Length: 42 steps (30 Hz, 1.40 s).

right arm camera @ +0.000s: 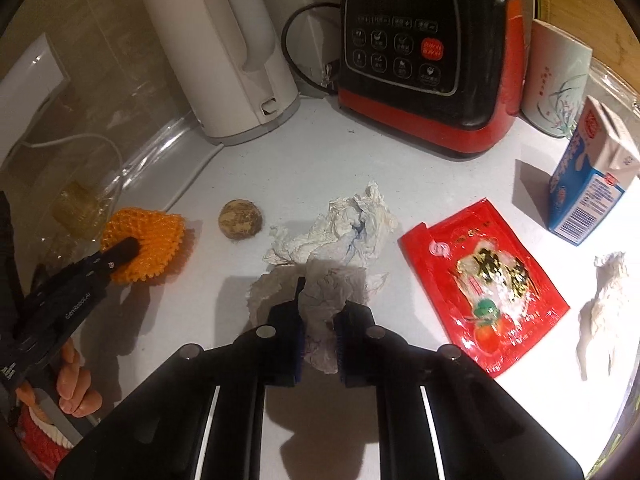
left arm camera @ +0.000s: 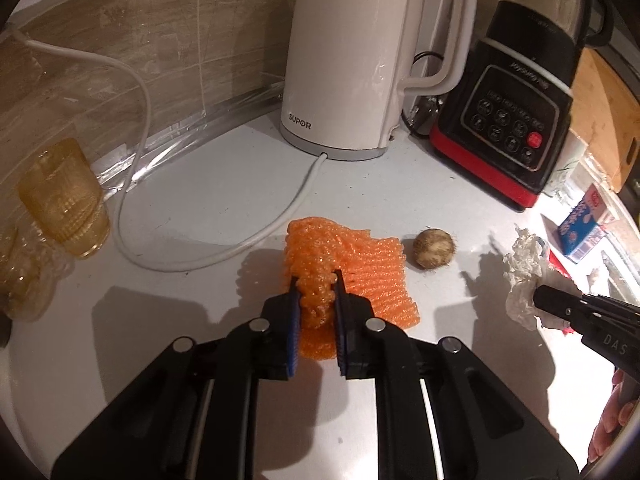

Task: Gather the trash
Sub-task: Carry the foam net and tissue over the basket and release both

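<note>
An orange foam fruit net (left arm camera: 352, 264) lies on the white counter (left arm camera: 200, 208), bunched up between the pads of my left gripper (left arm camera: 316, 288), which is shut on it. In the right wrist view the same orange net (right arm camera: 152, 240) sits at the left with the left gripper (right arm camera: 128, 250) on it. A crumpled white tissue (right arm camera: 340, 236) lies mid-counter, and my right gripper (right arm camera: 320, 300) is shut on its near part. From the left wrist view that tissue (left arm camera: 520, 272) shows at the right with the right gripper (left arm camera: 540, 298) on it. A small round brown fruit (left arm camera: 434, 248) rests between net and tissue.
A white kettle (left arm camera: 344, 60) with its cord and a black-and-red blender base (right arm camera: 424, 60) stand at the back. A red snack wrapper (right arm camera: 480, 292), a blue milk carton (right arm camera: 592, 184), a ceramic cup (right arm camera: 556, 84) and another tissue scrap (right arm camera: 604, 308) are to the right. An amber glass (left arm camera: 64, 200) stands at the left.
</note>
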### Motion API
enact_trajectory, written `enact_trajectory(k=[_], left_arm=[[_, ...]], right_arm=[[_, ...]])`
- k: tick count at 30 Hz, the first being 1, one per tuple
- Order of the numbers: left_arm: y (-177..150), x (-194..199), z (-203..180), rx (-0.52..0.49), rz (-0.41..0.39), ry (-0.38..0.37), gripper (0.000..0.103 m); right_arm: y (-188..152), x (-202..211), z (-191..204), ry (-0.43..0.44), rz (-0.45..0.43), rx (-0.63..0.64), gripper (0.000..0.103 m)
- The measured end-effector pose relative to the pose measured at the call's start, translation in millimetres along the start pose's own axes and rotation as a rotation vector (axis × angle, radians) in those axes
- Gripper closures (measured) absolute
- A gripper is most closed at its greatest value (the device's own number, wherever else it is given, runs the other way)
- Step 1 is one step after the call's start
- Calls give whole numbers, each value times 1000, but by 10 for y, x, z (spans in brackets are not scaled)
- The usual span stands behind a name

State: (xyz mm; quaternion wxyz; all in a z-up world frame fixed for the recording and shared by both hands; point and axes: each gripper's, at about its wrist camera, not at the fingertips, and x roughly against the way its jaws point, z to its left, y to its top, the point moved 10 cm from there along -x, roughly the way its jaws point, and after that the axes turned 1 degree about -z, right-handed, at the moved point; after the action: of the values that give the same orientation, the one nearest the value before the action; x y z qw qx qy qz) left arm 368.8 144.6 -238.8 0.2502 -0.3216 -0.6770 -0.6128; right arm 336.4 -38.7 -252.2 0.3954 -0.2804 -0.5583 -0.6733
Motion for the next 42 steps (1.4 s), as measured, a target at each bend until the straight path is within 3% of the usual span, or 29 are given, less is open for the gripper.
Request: enact_trajectory(k=[7, 13, 27, 37, 42], left_arm=[[-175, 585, -181, -21, -36, -30, 89], [-513, 1151, -589, -63, -34, -65, 89], [-2028, 2225, -1831, -202, 102, -159, 89], [-2902, 2726, -1985, -202, 162, -88, 89], [-3208, 2897, -2028, -204, 179, -54, 89]], right_arm=[[-238, 598, -11, 34, -41, 4, 90], [-664, 1200, -125, 21, -62, 24, 91], [-2339, 2438, -516, 15, -17, 44, 90], [-3321, 2991, -617, 58, 21, 73, 90], [-3663, 2980, -651, 85, 49, 80, 90]])
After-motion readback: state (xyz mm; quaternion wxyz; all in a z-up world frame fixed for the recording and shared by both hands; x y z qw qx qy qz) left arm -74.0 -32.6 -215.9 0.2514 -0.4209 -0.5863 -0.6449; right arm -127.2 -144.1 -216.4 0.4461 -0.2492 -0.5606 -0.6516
